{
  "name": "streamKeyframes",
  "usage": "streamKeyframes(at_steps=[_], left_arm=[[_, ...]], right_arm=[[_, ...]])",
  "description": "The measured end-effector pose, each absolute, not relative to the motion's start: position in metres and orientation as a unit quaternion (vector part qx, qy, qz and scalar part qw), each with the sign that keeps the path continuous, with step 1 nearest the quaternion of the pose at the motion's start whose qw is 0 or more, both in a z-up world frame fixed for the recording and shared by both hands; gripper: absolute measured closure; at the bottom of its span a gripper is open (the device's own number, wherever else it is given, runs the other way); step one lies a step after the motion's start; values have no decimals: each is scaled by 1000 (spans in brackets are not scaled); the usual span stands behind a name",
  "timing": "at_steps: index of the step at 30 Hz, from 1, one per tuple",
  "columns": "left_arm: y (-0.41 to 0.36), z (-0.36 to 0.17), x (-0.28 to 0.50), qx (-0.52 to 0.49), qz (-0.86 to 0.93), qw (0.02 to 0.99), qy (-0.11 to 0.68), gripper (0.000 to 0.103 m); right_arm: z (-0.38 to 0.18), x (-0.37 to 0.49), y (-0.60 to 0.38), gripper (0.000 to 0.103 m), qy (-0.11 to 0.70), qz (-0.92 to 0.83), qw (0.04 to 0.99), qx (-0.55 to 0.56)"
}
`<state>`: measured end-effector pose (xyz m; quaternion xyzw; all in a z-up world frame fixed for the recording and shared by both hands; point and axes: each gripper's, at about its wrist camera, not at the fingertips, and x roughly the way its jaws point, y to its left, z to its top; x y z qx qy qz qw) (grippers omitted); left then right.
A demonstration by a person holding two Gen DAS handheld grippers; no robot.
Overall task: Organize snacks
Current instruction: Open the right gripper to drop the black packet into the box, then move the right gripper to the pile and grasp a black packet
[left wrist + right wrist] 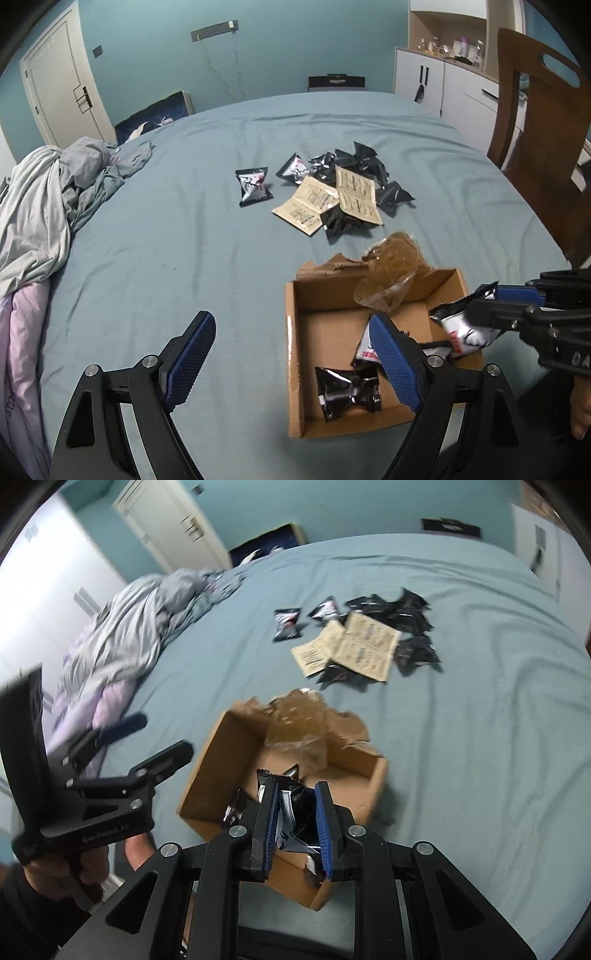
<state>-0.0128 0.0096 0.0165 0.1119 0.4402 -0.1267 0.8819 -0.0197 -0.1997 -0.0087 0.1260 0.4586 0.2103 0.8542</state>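
Observation:
An open cardboard box (pixel 295 354) (pixel 207 771) lies on the blue bed, with black snack packets (pixel 347 391) inside. My right gripper (pixel 295 812) is shut on a black-and-white snack packet (pixel 295 819) (pixel 461 328) and holds it over the box's right side. My left gripper (pixel 291 350) is open and empty, its fingertips over the box's near left edge; it shows in the right wrist view (pixel 147 738). A pile of black packets (pixel 354 166) (pixel 399 613) and two beige sachets (pixel 325 203) lie beyond the box. One packet (pixel 253 186) lies apart to the left.
Crumpled clear plastic (pixel 388 277) sits at the box's far edge. A bundled grey and pink quilt (pixel 44 206) lies on the left of the bed. A wooden chair (pixel 535 140) stands at the right. White cabinets and a door line the far walls.

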Motion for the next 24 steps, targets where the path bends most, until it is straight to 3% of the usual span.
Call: streamKeyframes(at_steps=[4, 6, 7, 8, 24], left_arm=[[10, 17, -13, 105, -133, 878, 447, 17], [11, 17, -12, 95, -138, 876, 452, 17], [12, 17, -12, 92, -137, 876, 454, 17], [12, 17, -12, 92, -135, 876, 454, 17], [1, 15, -16, 116, -141, 873, 452, 17]], right_arm=[[-2, -22, -193, 79, 440, 241, 856, 125], [-6, -19, -200, 53, 448, 240, 848, 147], [-10, -16, -205, 34, 454, 237, 844, 161], [-12, -15, -212, 29, 454, 228, 842, 183], [-7, -25, -237, 28, 433, 118, 866, 220]])
